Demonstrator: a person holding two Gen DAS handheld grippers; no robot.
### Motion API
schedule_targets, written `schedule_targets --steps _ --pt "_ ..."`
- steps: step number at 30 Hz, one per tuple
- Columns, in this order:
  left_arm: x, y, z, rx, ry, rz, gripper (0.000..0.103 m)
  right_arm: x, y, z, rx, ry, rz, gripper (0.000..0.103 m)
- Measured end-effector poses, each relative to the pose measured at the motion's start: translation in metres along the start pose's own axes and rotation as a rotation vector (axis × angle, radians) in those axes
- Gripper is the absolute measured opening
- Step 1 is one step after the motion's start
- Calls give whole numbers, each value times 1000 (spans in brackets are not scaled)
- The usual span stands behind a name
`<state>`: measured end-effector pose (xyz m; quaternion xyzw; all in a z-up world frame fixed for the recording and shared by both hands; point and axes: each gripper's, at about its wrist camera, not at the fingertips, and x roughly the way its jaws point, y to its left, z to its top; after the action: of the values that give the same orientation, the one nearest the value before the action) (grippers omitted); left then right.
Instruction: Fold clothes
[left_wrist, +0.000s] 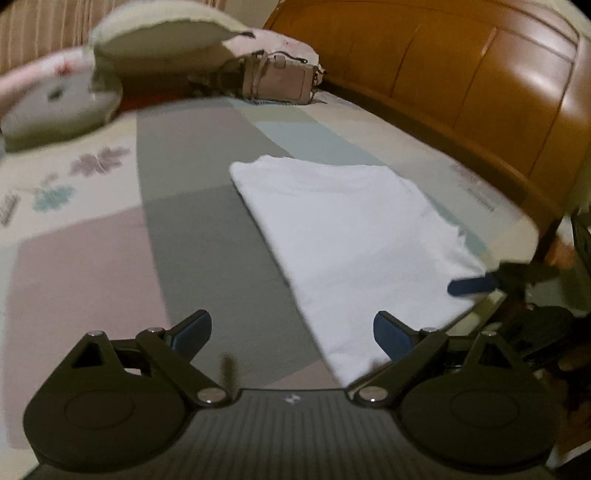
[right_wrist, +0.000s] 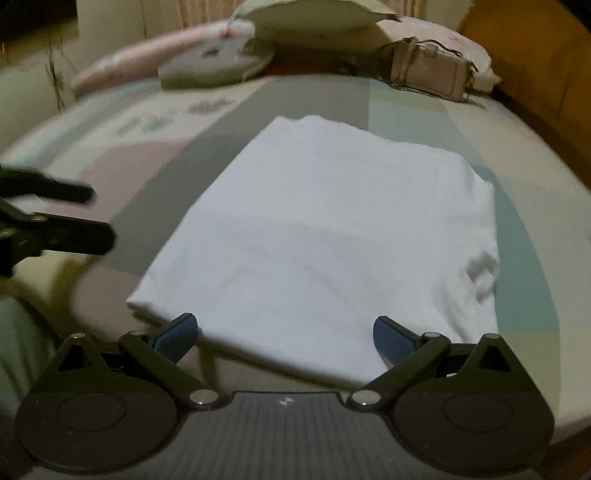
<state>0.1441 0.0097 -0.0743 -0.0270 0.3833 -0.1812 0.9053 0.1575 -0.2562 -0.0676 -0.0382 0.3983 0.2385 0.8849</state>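
A white garment (left_wrist: 351, 236) (right_wrist: 325, 236) lies folded into a flat rectangle on the patchwork bedspread (left_wrist: 199, 236) (right_wrist: 155, 162). My left gripper (left_wrist: 291, 334) is open above the bedspread, its right pad just over the garment's near left corner, nothing between its fingers. My right gripper (right_wrist: 286, 336) is open at the garment's near edge, empty as well. In the left wrist view, a blue fingertip (left_wrist: 471, 286) of the right gripper rests at the garment's right corner. The left gripper (right_wrist: 62, 218) shows dark and blurred at the left of the right wrist view.
Pillows (left_wrist: 159, 37) (right_wrist: 314, 14) and a beige handbag (left_wrist: 280, 79) (right_wrist: 430, 74) sit at the far end of the bed. A wooden headboard (left_wrist: 461, 74) runs along the right side. The bed's edge curves close on the right.
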Motion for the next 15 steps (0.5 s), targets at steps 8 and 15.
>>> schedule_targets --steps 8,15 --pt "38 24 29 -152 41 -102 95 -26 -118 17 390 -87 100 103" --pt "86 66 42 -397 143 -267 95 11 -182 30 603 -11 261 103"
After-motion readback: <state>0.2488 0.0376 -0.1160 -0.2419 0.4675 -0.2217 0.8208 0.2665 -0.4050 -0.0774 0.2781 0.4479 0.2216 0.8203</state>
